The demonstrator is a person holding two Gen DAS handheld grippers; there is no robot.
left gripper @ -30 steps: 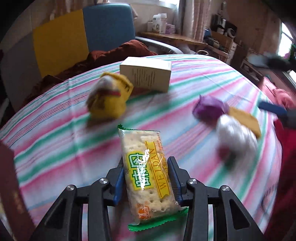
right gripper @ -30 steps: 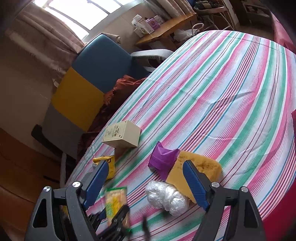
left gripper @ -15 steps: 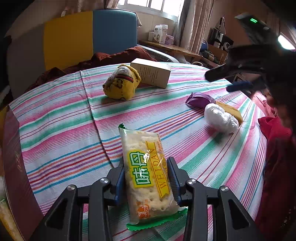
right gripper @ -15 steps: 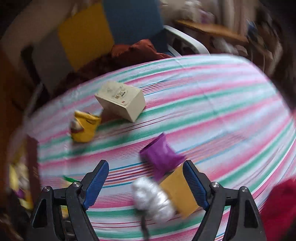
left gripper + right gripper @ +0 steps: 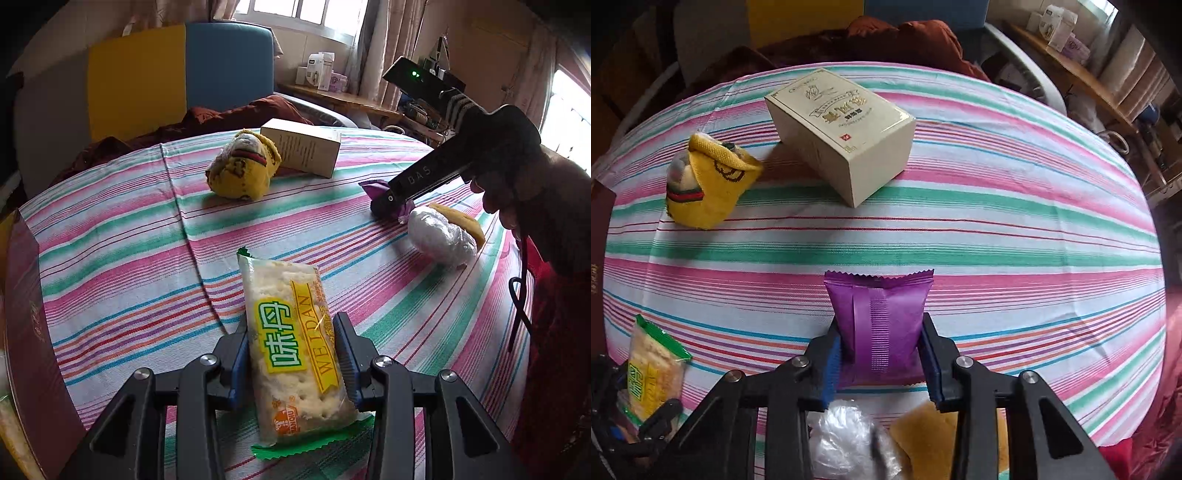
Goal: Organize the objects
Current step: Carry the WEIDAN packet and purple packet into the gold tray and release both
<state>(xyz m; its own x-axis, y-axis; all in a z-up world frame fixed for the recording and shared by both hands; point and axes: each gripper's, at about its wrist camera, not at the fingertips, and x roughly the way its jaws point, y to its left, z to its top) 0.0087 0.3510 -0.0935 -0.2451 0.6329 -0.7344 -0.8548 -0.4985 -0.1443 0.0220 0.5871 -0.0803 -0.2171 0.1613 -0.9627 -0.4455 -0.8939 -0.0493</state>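
While the left gripper holds a clear cracker packet with green ends and a yellow label squeezed by its long sides, the right gripper has just been closing on a purple foil sachet. The sachet sits between the blue pads, which now look to press its edges; it lies on the striped pink-and-green tablecloth. Side grips suit flat packets: pads meet the firm edges, not the slack sealed ends.

Right tool points steeply down, likely because the sachet lies flat and low. Just behind its jaws: a crumpled clear plastic ball and a yellow sponge-like slab, near enough to be nudged on lifting.

Farther off, a cream cardboard box and a yellow knitted sock bundle, just beside each other, untouched.

Judgement: two snack packets secured, sorting destination not visible; a dark red box edge at left may be it.
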